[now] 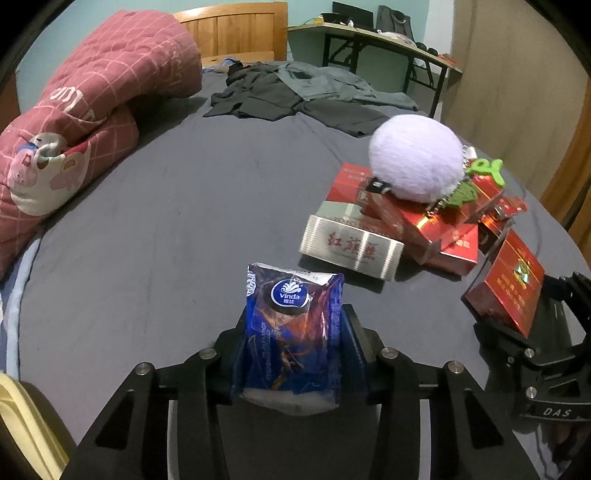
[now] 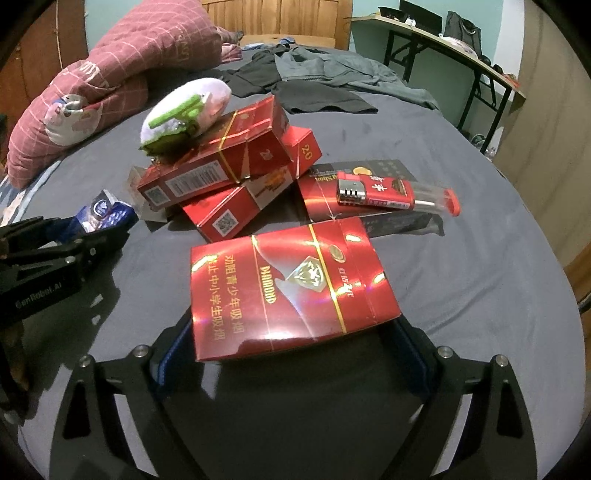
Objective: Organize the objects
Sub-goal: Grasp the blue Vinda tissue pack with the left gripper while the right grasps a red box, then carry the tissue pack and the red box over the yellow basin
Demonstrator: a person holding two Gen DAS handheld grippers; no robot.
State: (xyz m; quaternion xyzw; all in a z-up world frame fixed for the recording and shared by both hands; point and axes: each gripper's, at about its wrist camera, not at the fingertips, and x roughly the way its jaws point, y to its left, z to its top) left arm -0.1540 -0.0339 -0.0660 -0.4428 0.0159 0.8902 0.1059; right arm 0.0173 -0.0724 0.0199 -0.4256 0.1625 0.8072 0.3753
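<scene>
Bed: dark grey sheet point(image 1: 177, 229) carries all the items; wooden headboard point(image 1: 236, 29) behind, folding desk point(image 1: 373, 37) at the far right wall.
Far left: rolled pink checked quilt with cartoon print point(image 1: 85, 99).
Back centre: crumpled dark grey clothes point(image 1: 291, 92), well apart from the items in front.
Left hand-held gripper point(image 1: 293, 339): closed on a blue plastic Vinda tissue pack point(image 1: 293, 328); both pads press its sides, the pack standing upright between the fingers.
Centre pile: silver cigarette carton with red characters point(image 1: 351, 247) lies flat beside stacked red cigarette packs point(image 2: 221, 162); a fluffy pale lilac plush ball with a green keychain tag point(image 1: 417, 158) rests on top of the stack.
Right of pile: red lighter with metal cap point(image 2: 376, 194) lies on a flat dark card point(image 2: 369, 170).
Right hand-held gripper point(image 2: 295, 332): fingers set wide on either side of a red Diamond cigarette pack with gold print point(image 2: 291, 288), tilted and off the sheet; pad contact hidden under the pack, so grip cannot be confirmed.
</scene>
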